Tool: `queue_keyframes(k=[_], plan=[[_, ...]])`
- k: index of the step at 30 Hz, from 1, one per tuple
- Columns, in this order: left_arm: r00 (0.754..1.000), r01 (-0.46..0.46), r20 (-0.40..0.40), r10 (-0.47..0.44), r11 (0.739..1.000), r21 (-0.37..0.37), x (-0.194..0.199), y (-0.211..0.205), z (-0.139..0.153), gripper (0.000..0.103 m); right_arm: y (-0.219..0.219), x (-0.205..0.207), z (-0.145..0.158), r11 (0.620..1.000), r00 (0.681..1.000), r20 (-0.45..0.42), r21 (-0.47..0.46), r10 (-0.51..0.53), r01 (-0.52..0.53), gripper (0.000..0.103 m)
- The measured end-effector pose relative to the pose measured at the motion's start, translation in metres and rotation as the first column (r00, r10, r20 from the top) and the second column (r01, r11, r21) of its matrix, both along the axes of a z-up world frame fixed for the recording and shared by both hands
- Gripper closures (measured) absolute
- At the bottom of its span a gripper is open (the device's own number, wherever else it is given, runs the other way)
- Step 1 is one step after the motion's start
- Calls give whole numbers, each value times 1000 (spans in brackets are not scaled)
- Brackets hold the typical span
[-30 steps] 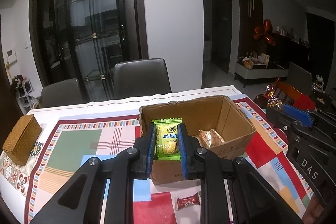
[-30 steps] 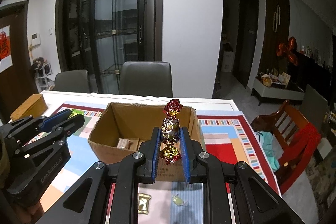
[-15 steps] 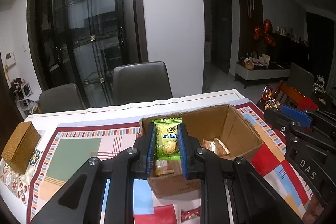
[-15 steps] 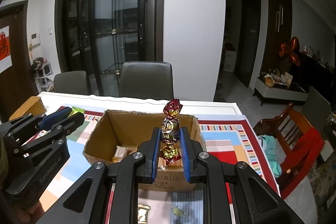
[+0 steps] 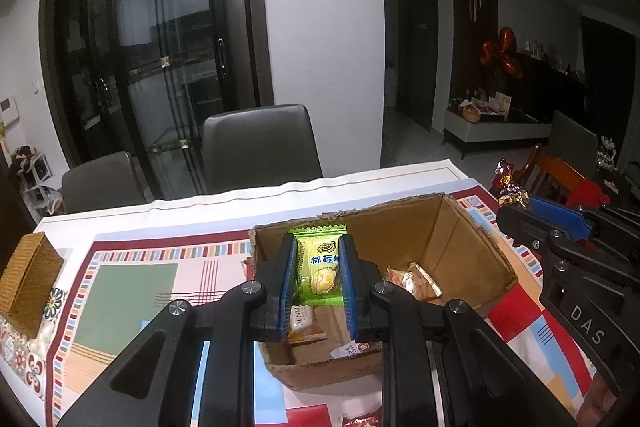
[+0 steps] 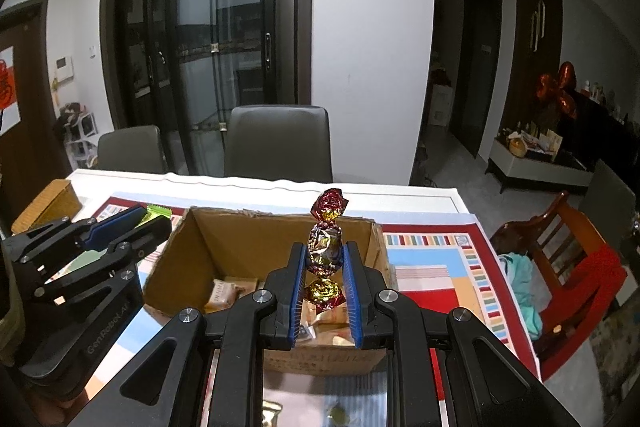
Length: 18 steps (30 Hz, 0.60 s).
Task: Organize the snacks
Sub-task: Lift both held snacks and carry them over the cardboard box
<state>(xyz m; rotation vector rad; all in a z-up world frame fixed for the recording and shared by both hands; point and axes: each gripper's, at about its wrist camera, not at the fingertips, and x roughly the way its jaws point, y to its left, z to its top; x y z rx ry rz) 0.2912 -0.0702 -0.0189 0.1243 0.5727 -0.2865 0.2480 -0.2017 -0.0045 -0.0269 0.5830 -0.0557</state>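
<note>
My left gripper (image 5: 318, 247) is shut on a green durian candy packet (image 5: 320, 267), held upright over the near left part of an open cardboard box (image 5: 460, 227). My right gripper (image 6: 325, 253) is shut on a foil-wrapped red and gold candy (image 6: 326, 247), above the box's (image 6: 192, 247) near right side. Inside the box lie several wrapped snacks (image 5: 412, 279), among them a tan biscuit pack (image 5: 304, 323). Each gripper shows at the edge of the other's view: the right gripper (image 5: 524, 205) with its candy, the left gripper (image 6: 148, 217) with the green packet.
The box stands on a colourful patterned tablecloth (image 5: 132, 287). A woven straw box (image 5: 28, 283) sits at the table's left. Loose candies lie in front of the box: a red one (image 5: 360, 419) and gold ones (image 6: 272, 411). Grey chairs (image 5: 260, 147) stand behind; a wooden chair (image 6: 560, 247) at right.
Both grippers have moved forward and slightly down, so they now hang over the box's inside instead of in front of it. Both still hold their candies.
</note>
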Motion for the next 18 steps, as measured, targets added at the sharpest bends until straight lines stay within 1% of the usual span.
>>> queue_keyframes(k=[9, 18], plan=[[999, 9, -34, -8, 1000, 10, 18, -5, -16, 82, -4, 21, -13, 1000, 999, -41, 7, 4, -4, 83], [998, 10, -65, -9, 1000, 18, 27, -9, -29, 82, -7, 38, -29, 1000, 997, -81, 14, 16, -15, 83]])
